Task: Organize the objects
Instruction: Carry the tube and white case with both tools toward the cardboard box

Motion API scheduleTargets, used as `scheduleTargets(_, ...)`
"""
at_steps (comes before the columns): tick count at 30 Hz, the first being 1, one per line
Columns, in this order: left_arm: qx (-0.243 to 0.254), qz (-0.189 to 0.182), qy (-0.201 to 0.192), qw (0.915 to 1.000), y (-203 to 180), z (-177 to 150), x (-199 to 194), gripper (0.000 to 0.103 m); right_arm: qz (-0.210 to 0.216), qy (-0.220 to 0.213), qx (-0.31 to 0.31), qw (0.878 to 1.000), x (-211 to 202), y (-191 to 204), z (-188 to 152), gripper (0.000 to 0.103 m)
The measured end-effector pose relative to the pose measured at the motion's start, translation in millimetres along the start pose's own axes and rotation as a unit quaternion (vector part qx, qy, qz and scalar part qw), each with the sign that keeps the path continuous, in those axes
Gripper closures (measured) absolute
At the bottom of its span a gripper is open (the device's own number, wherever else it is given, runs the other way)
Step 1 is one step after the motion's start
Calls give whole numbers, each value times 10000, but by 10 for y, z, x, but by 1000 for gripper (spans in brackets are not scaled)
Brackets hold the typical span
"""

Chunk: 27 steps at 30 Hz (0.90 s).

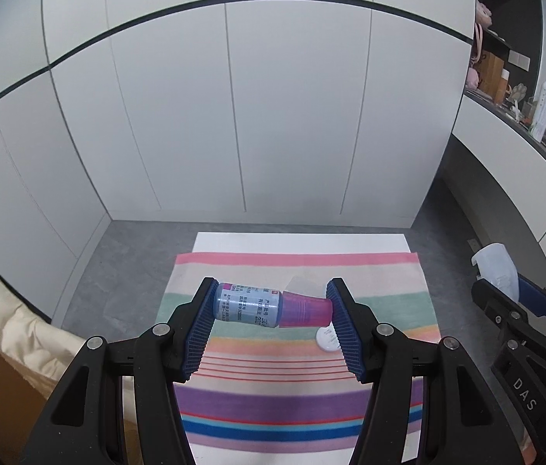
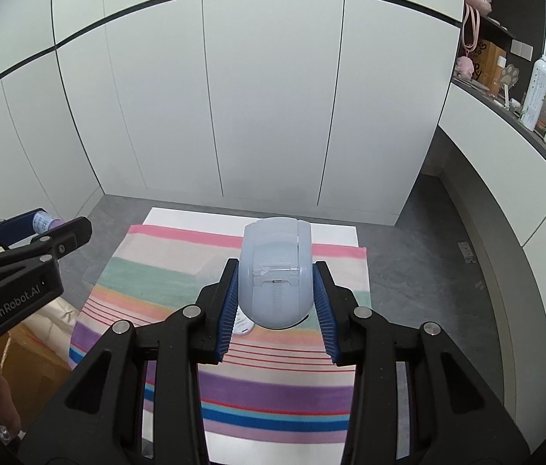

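Two things were in the air at once, one in each gripper, both lifted well clear of the striped cloth [image 1: 304, 407] spread over a white table [image 1: 300, 242].

The left gripper [image 1: 271, 317] was closed part-way on a small medicine bottle [image 1: 249, 304], gripped end to end: one blue ribbed pad sat against its base and the other against the tip of its pink cap [image 1: 304, 312], so the bottle lay crosswise between the fingers. It looked light and rigid, a smooth plastic body with a printed label. Held by its ends, it seemed liable to pivot or pop out if squeezed unevenly; a grip across the labelled barrel would probably have been steadier.

The right gripper [image 2: 276, 294] was drawn in fairly narrow on a translucent pale-blue plastic case [image 2: 274, 271], rounded like a dome, with what looked like a clasp on its face. The pads pressed its two curved flanks. It appeared hollow, light and slick, and the curved walls gave the pads little flat surface, so it might have slid downward under a loose hold.

On the cloth below lay a small white round lid [image 1: 327, 339], untouched, and beside it something clear and faint that could not be made out.
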State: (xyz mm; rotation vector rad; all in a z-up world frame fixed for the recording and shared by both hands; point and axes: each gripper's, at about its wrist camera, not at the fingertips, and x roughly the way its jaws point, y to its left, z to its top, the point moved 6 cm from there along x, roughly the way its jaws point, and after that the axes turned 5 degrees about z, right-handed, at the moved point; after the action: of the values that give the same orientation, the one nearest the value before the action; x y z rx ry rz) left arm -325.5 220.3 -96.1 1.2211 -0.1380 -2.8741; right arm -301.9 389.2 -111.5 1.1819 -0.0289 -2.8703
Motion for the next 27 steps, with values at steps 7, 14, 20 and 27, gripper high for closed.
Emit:
scheduleTargets(7,-59,-122,31,9999,-24,-88,-225,44,11,1,-16,10000,-201,58,-62,64)
scheduleTargets(14,-16,-204,-7,9998,-38,-290,-550,44,81,59,66,9999,-481,53,-280,64)
scheduleTargets(20,31,-136,-150,9998,5,-579,-867,44,36,138,32,9999,-703,21,-624,64)
scheduleTargets(27,-29,-340,-19,9994,14,-1021,-1134,44,146,305,215,9992,-973,-31,-1087,64)
